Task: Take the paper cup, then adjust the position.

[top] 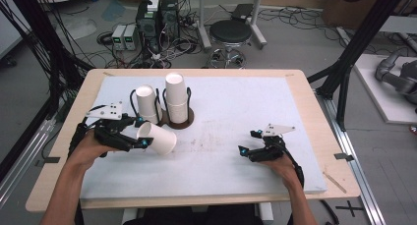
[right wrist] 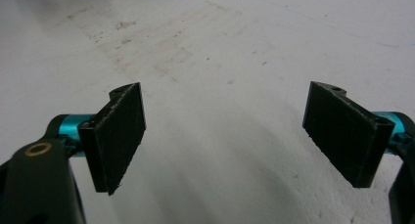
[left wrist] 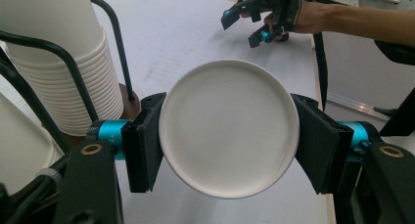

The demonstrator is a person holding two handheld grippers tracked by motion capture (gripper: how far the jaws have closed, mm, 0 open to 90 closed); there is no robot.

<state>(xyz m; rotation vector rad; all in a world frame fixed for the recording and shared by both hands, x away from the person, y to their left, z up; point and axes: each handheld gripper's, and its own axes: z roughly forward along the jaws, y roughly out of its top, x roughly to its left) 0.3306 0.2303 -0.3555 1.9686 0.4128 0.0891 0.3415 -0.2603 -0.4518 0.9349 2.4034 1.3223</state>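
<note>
The left claw is clamped on a white paper cup, which lies on its side above the white sheet of the bench, its mouth turned toward the middle of the bench and its base toward the hand. In the left gripper view the cup's round base faces the camera, and the two black pads press its wall from either side, one on the left and one on the right. The cup sits squarely between them, near their tips. Whether its lower edge touches the sheet cannot be told.

Just behind the held cup stands a dark round holder with black wire uprights. It carries two stacks of upturned white cups: a shorter stack at the left and a taller stack at the right. The held cup is just in front of the shorter stack and close beside it. In the left gripper view the ribbed rims of a stack rise at the left, near the claw.

The right claw rests low at the right side of the bench, well apart from the cup and the holder. Its jaws stand wide apart with nothing between them; the right gripper view shows bare, scuffed white sheet between the two pads.
</note>
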